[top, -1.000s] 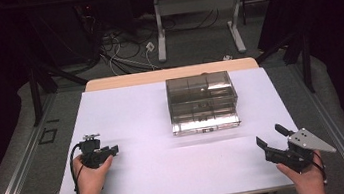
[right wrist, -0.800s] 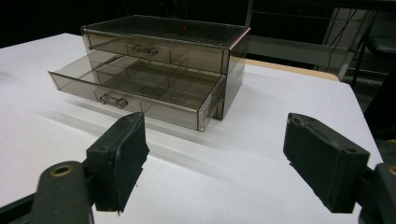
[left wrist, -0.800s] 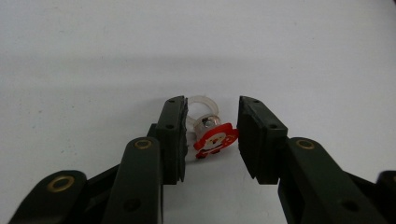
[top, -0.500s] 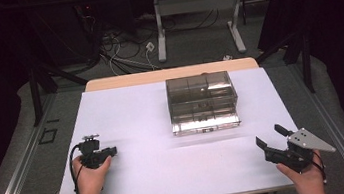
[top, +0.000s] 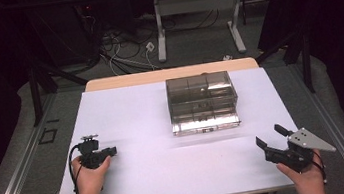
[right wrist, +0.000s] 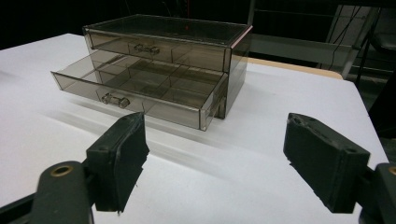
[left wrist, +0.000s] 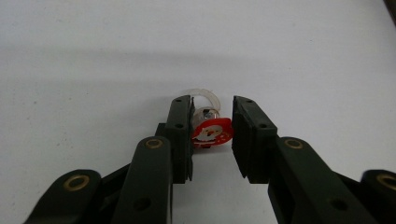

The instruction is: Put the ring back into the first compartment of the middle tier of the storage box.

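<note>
Closing on a Santa ring (left wrist: 211,131), left gripper (left wrist: 212,135) grips above white table (top: 169,168).

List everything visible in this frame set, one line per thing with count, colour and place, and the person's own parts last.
Drawer box: one, smoky clear plastic, far centre of the table; lower drawer pulled out, upper drawer shut.
Santa ring: one, red and white charm on a clear band, between the left gripper's jaws.
Table: one, white top with a wooden far edge.
Cables: several, white and black, on the floor beyond the table.
Left gripper: one, black, near left of the table, jaws closed in on the Santa ring.
Right gripper: one, black with a grey plate, near right, jaws wide open and holding nothing.
Hands: two, at the near edge.
</note>
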